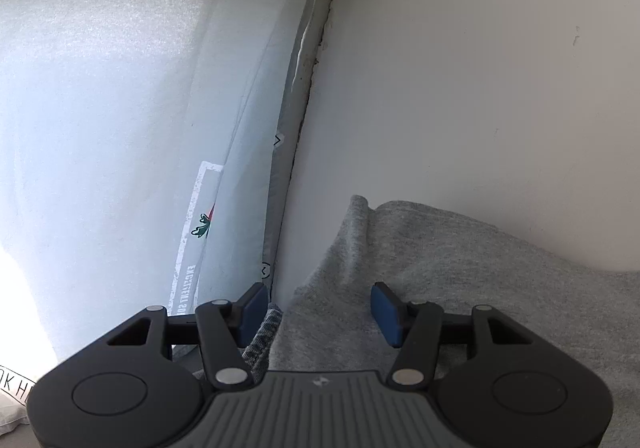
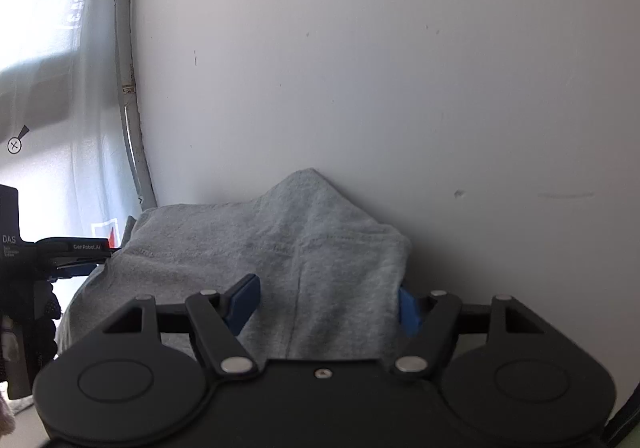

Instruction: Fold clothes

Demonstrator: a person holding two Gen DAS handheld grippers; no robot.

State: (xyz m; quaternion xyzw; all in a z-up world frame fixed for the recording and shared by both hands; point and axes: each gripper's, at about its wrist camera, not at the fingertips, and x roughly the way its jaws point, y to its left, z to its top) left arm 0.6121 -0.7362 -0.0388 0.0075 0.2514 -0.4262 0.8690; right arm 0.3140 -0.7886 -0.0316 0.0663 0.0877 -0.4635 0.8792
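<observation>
Left wrist view: left gripper (image 1: 320, 312) sits low over a grey garment (image 1: 420, 288), jaws spread apart w/ blue pads (image 1: 386, 314) on either side. Grey fabric lies under and btwn the pads, but neither pad presses on it as far as the pic shows, so nothing is pinched. A bit of denim cloth (image 1: 264, 336) peeks out just beside the left pad, under the edge of the grey garment. Garment is heaped against a white wall (image 1: 480, 87), one corner of it standing up along the wall. Left of the wall runs a grey frame strip (image 1: 296, 95), then a translucent white sheet (image 1: 120, 107) w/ a printed label (image 1: 196, 232), backlit and bright.

Right wrist view: right gripper (image 2: 326, 306) also has its jaws spread wide. Grey garment (image 2: 280, 240) fills the gap btwn them; right pad (image 2: 409, 312) is partly hidden behind the cloth edge, left pad stands clear on top of the fabric. No squeeze visible. Garment is bunched into a peak touching the wall (image 2: 400, 67). Left gripper (image 2: 76, 252) shows at frame left, at the garment's left edge, w/ a gloved hand (image 2: 46, 316) below it. Whether it touches the cloth from this angle: can't tell.
</observation>
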